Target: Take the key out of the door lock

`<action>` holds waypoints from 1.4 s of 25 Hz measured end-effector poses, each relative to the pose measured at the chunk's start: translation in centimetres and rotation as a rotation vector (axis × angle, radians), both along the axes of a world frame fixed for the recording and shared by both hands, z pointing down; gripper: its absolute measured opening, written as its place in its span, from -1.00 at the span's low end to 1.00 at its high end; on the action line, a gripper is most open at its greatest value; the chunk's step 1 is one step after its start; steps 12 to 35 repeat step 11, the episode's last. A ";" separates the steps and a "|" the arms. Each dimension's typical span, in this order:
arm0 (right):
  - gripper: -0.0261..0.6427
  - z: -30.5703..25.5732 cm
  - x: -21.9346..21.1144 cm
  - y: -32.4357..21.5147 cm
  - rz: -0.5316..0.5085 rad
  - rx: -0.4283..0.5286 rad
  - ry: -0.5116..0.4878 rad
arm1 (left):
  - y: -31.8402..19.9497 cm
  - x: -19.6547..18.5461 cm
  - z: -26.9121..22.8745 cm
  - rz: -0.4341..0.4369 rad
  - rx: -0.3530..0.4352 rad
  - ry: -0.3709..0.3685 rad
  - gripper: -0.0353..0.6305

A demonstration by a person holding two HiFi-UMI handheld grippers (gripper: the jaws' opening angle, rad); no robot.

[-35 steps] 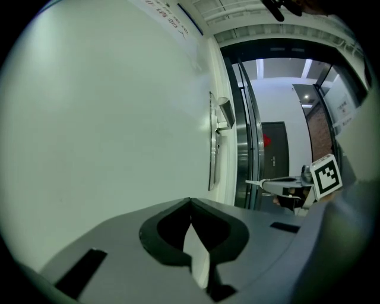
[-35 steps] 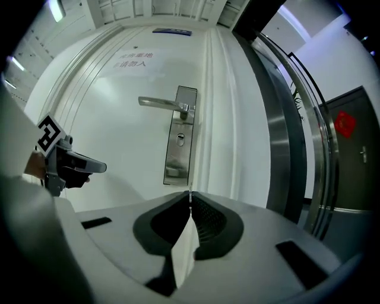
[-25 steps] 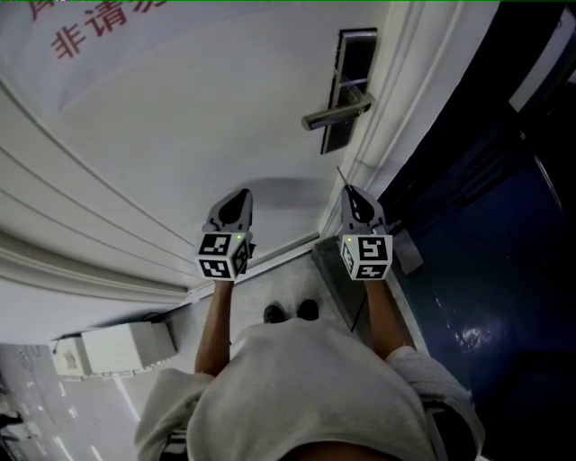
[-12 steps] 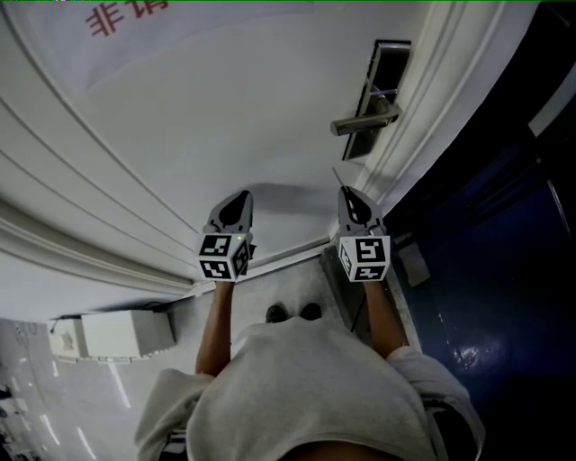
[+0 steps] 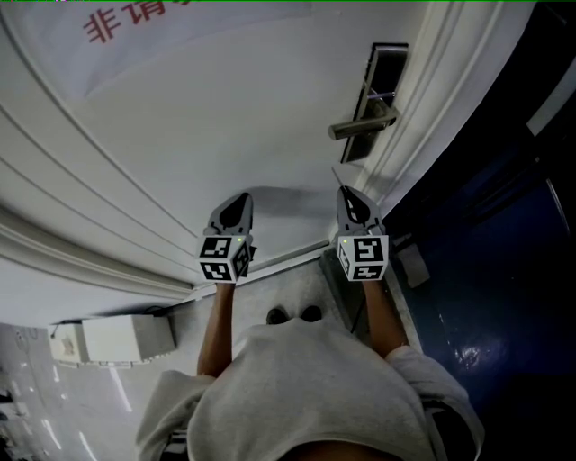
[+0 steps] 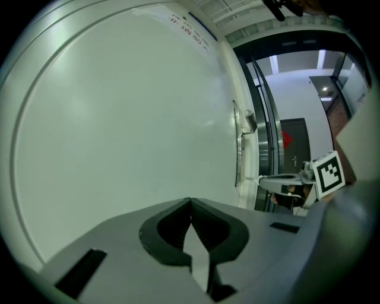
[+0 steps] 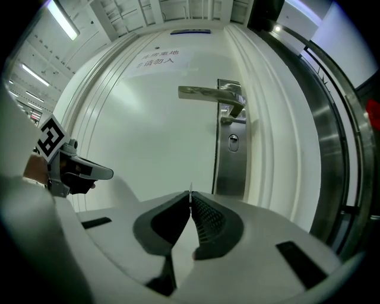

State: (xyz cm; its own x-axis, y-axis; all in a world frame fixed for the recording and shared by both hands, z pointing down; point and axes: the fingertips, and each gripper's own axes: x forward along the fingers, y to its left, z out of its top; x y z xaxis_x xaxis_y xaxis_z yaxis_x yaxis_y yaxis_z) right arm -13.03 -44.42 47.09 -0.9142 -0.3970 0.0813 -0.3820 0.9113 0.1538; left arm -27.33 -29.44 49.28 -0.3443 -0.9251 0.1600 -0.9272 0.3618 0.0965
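Note:
The white door point(image 5: 225, 117) carries a steel lock plate point(image 7: 230, 160) with a lever handle point(image 7: 208, 92) and a keyhole point(image 7: 233, 141) below it; no key shows in the keyhole. My right gripper point(image 7: 190, 199) is shut, and a thin metal sliver, the key point(image 7: 190, 191) seen edge-on, sticks out of its tips. In the head view the right gripper point(image 5: 346, 194) is below the handle point(image 5: 363, 126), apart from the door. My left gripper point(image 5: 241, 198) is beside it, facing bare door, shut with nothing in it point(image 6: 190, 205).
A paper sign with red print point(image 5: 135, 22) hangs high on the door. The moulded door frame point(image 5: 423, 108) and dark glass point(image 5: 504, 225) run along the right. A white box point(image 5: 112, 338) lies on the floor at the left, and the person's shoes point(image 5: 292, 314) are close to the threshold.
The head view has shifted, so the handle and lock plate now sit further right in the picture. Both grippers stay where they were, shut.

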 end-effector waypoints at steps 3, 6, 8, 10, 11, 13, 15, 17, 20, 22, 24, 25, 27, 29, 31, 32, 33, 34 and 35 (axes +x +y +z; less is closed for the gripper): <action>-0.83 0.1 0.1 -0.2 0.005 0.000 0.003 | -0.3 0.1 0.0 0.005 0.000 -0.001 -0.84; -0.83 0.3 0.1 -0.3 0.011 -0.003 0.010 | -0.6 0.2 0.1 0.013 0.000 0.002 -0.84; -0.83 0.4 0.1 -0.3 0.010 -0.008 0.015 | -0.7 0.3 0.2 0.017 -0.004 0.002 -0.84; -0.83 0.4 0.0 -0.3 0.007 -0.011 0.016 | -0.8 0.4 0.2 0.020 -0.006 0.000 -0.84; -0.83 0.4 0.0 -0.3 0.006 -0.012 0.016 | -0.9 0.4 0.2 0.021 -0.007 0.000 -0.84; -0.83 0.4 0.0 -0.3 0.006 -0.012 0.016 | -0.9 0.4 0.2 0.021 -0.007 0.000 -0.84; -0.83 0.4 0.0 -0.3 0.006 -0.012 0.016 | -0.9 0.4 0.2 0.021 -0.007 0.000 -0.84; -0.83 0.4 0.0 -0.3 0.006 -0.012 0.016 | -0.9 0.4 0.2 0.021 -0.007 0.000 -0.84; -0.83 0.4 0.0 -0.3 0.006 -0.012 0.016 | -0.9 0.4 0.2 0.021 -0.007 0.000 -0.84; -0.83 0.4 0.0 -0.3 0.006 -0.012 0.016 | -0.9 0.4 0.2 0.021 -0.007 0.000 -0.84; -0.83 0.4 0.0 -0.3 0.006 -0.012 0.016 | -0.9 0.4 0.2 0.021 -0.007 0.000 -0.84; -0.83 0.4 0.0 -0.3 0.006 -0.012 0.016 | -0.9 0.4 0.2 0.021 -0.007 0.000 -0.84; -0.83 0.4 0.0 -0.3 0.006 -0.012 0.016 | -0.9 0.4 0.2 0.021 -0.007 0.000 -0.84; -0.83 0.4 0.0 -0.3 0.006 -0.012 0.016 | -0.9 0.4 0.2 0.021 -0.007 0.000 -0.84; -0.83 0.4 0.0 -0.3 0.006 -0.012 0.016 | -0.9 0.4 0.2 0.021 -0.007 0.000 -0.84; -0.83 0.4 0.0 -0.3 0.006 -0.012 0.016 | -0.9 0.4 0.2 0.021 -0.007 0.000 -0.84; -0.83 0.4 0.0 -0.3 0.006 -0.012 0.016 | -0.9 0.4 0.2 0.021 -0.007 0.000 -0.84; -0.83 0.4 0.0 -0.3 0.006 -0.012 0.016 | -0.9 0.4 0.2 0.021 -0.007 0.000 -0.84; -0.83 0.4 0.0 -0.3 0.006 -0.012 0.016 | -0.9 0.4 0.2 0.021 -0.007 0.000 -0.84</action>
